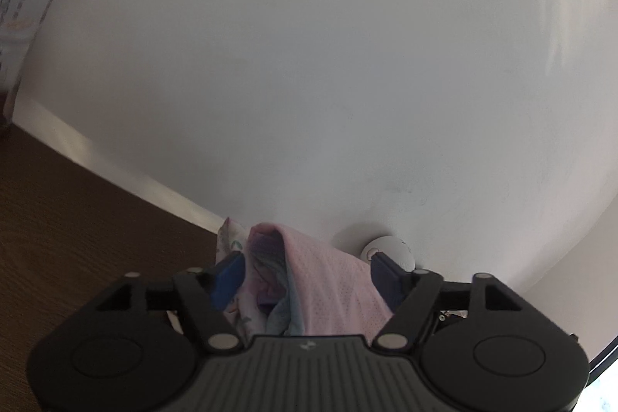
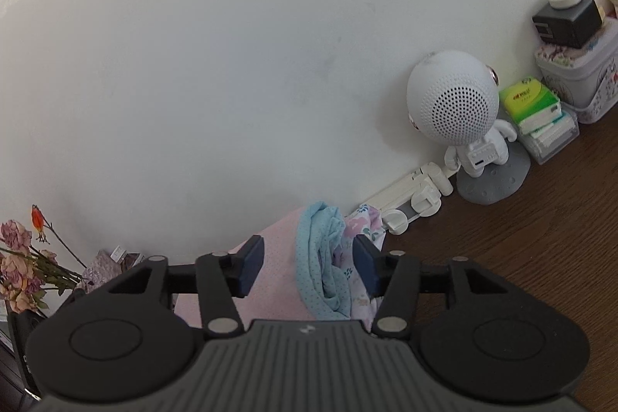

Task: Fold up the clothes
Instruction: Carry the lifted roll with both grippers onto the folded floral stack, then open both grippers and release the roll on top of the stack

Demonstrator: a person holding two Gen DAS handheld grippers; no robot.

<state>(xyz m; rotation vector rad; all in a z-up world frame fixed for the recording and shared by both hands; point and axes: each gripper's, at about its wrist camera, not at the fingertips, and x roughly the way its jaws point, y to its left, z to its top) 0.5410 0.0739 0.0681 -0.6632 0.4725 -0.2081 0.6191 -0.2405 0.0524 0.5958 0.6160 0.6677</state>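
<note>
**Both grippers at the garment's far edge, mid-fold**

Seen between the two blue pads of the left gripper (image 1: 307, 275): a bunched garment (image 1: 309, 292), pink mesh to the right, floral print and a blue-grey fold to the left. Jaws standing wide apart, cloth lying loose in the gap and touching neither pad firmly; not clamped, as far as can be told. Same story at the right gripper (image 2: 307, 265): pads spread, a light-blue mesh fold and floral cloth rising between them, pink mesh toward 9 o'clock. No pinch visible there either.

Garment resting on the dark wooden table (image 2: 521, 238), up against the white wall (image 2: 231, 64), pushed toward 12 o'clock in both views. Long axis judged to run side to side along the wall, from one gripper to the other, though most of the cloth hidden below the gripper bodies. Folded ridge pointing up and away, toward the wall.

Step in hand, by judgement: either about to seize the far edge or just letting it go after a fold; impossible to say which. Next move likely calling for both pairs of pads to close on matching layers, level with each other, then a straight, even carry.

Worth avoiding: astronaut speaker (image 2: 459, 111) and white phone stand (image 2: 413, 195) at 2 o'clock, dried flowers (image 2: 23, 261) at 9 o'clock.
</note>
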